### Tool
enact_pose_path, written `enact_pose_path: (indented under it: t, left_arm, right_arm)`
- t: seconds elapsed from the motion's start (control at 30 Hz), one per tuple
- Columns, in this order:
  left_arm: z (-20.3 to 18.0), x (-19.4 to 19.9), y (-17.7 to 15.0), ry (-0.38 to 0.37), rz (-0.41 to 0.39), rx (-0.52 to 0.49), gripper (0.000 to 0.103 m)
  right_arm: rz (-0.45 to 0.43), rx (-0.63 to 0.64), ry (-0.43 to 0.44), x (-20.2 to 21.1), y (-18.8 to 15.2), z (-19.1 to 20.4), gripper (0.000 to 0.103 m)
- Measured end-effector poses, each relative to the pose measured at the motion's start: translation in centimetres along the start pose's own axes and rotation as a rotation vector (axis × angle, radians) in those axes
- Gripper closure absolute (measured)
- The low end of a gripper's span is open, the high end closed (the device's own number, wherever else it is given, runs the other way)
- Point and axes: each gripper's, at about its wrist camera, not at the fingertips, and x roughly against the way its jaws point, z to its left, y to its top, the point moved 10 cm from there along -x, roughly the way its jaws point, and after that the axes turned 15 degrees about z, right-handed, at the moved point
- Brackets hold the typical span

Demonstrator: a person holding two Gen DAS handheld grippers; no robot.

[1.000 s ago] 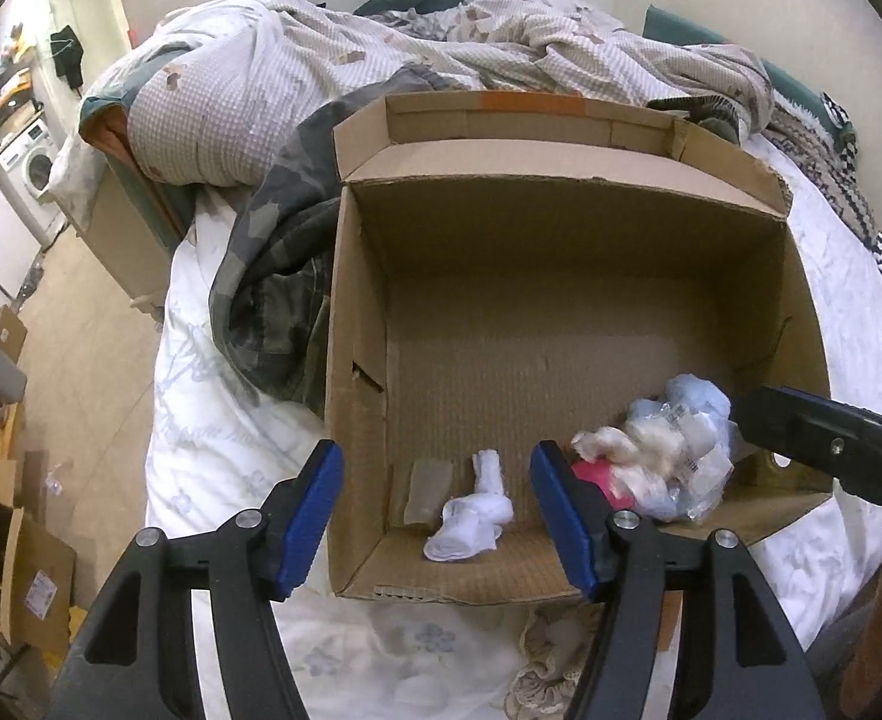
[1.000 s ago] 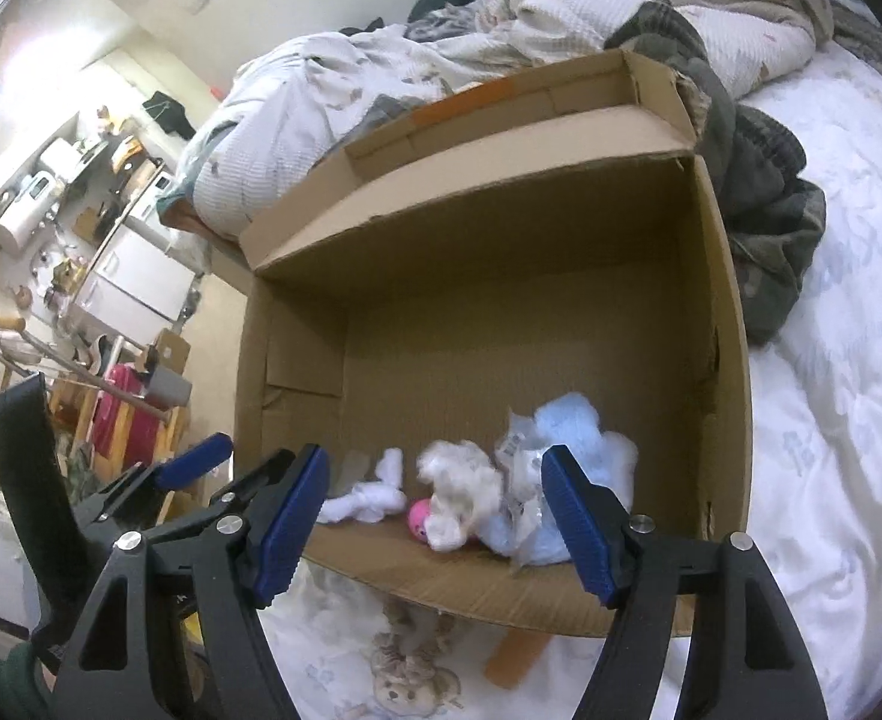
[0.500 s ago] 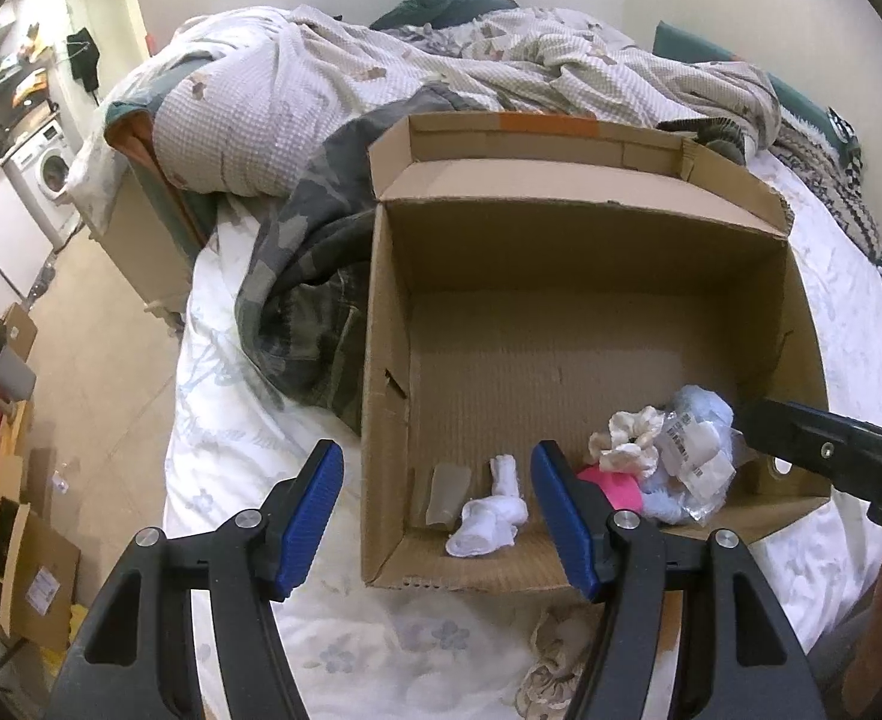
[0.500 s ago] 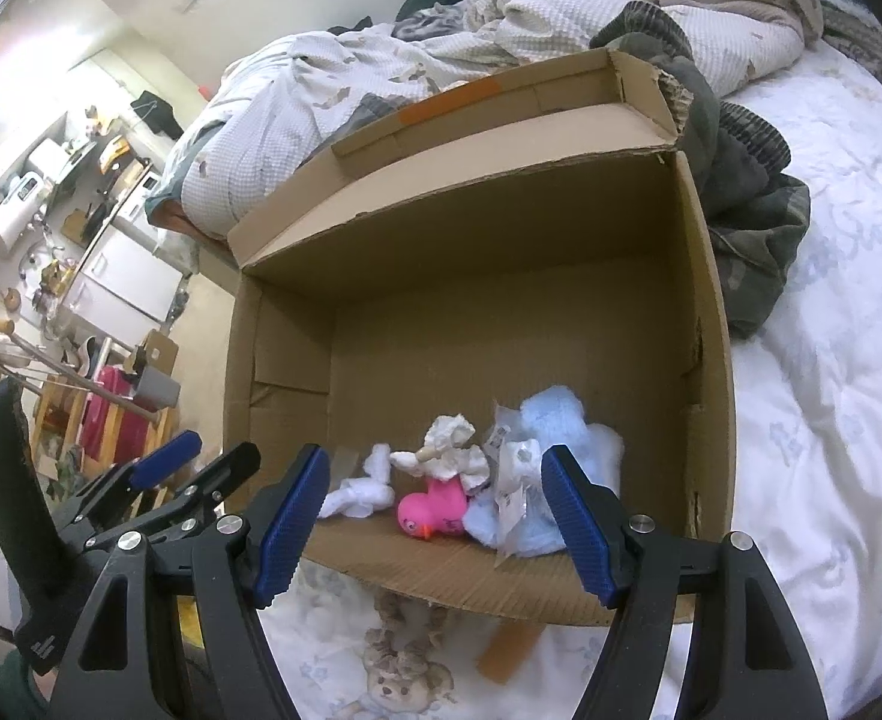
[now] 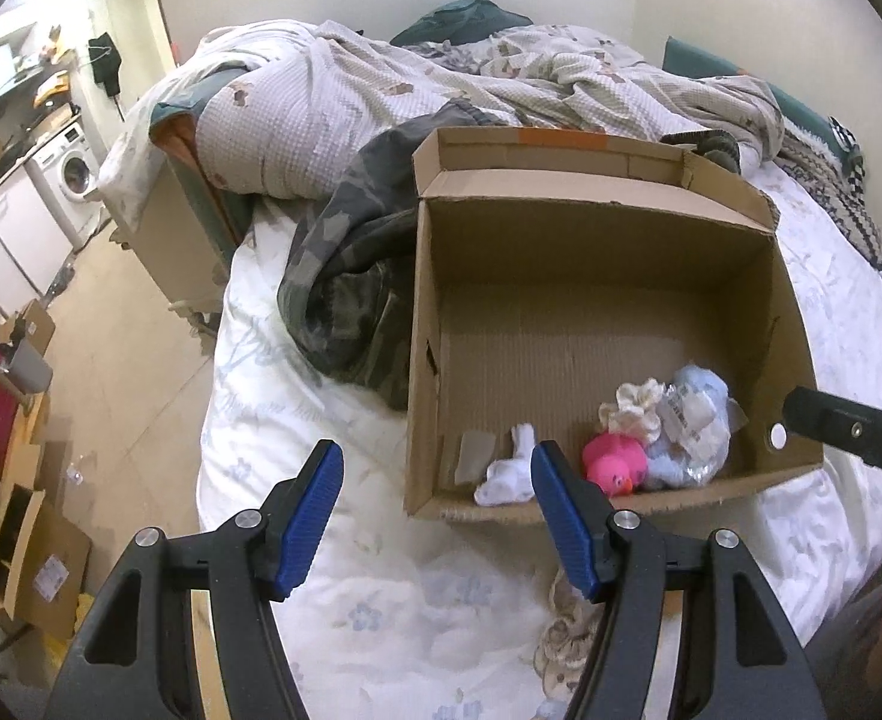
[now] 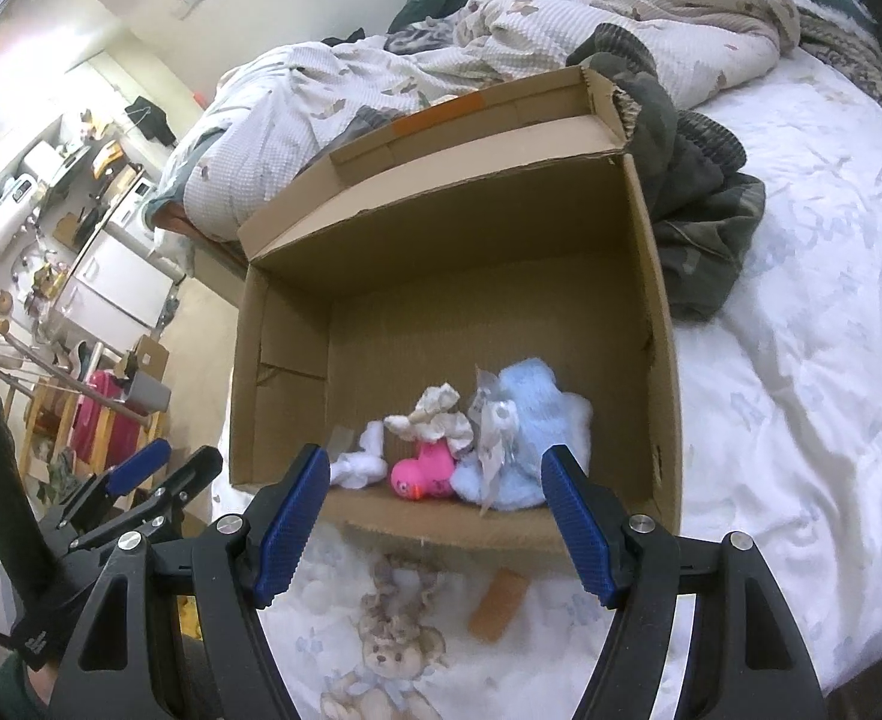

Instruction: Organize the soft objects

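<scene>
Already gathered in the cardboard box (image 6: 651,312) on the bed (image 6: 801,360): blue plush toy (image 6: 537,420), pink duck (image 6: 423,471), white sock (image 6: 360,462) and cream frilly cloth (image 6: 438,420), all bunched against the near wall, probably because dropped in from the near side. Box set flat on the white bedding with flaps folded out, so wide open from above and easy to feed. Left on the bedding outside the box, just before its near wall: small teddy bear (image 6: 396,624) lying on its back, and an orange-brown block (image 6: 498,603) just beside it, what kind of thing hard to tell. Right gripper (image 6: 435,525) spread, nothing between the pads, hovering above the near wall with the bear below and a little nearer than its tips, between the two fingers as seen from the right wrist. Left gripper (image 5: 435,516) likewise spread and empty, tilted down over the bedding at the box's near left corner, sock just past its right pad, bear low beside its right finger and partly hidden. Likely next in line, judging by what lies outside: bear, within easy reach of either gripper with a short drop downward
</scene>
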Motion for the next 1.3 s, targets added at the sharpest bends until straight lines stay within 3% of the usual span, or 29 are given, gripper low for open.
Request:
enact_pose_path:
  t: [0.4,0.67,0.9,1.03,1.3]
  left_arm:
    - [1.3,0.7,-2.4,0.019,0.002,0.020,0.041]
    - [2.4,0.6,-4.0,0.007,0.015,0.047,0.041]
    - [3.0,-0.6,-5.0,0.018,0.067,0.068,0.041]
    - [3.7,-1.1,-5.2,0.042,0.085,0.090,0.041]
    - [4.2,-2.0,-5.1,0.023,0.120,0.124,0.041]
  right_arm:
    - [0.011,-0.011,0.007,0.7,-2.6,-0.8,0.026]
    - [0.060,-0.011,-0.044,0.1,-4.9,-2.3,0.026]
    - [0.080,-0.048,-0.044,-0.1,-5.3,-3.3,0.026]
    - [0.106,-0.043,-0.103,-1.0,-5.6,-3.7,0.026]
    - [0.185,-0.079,-0.096,-3.1,-6.3,-4.3,0.026]
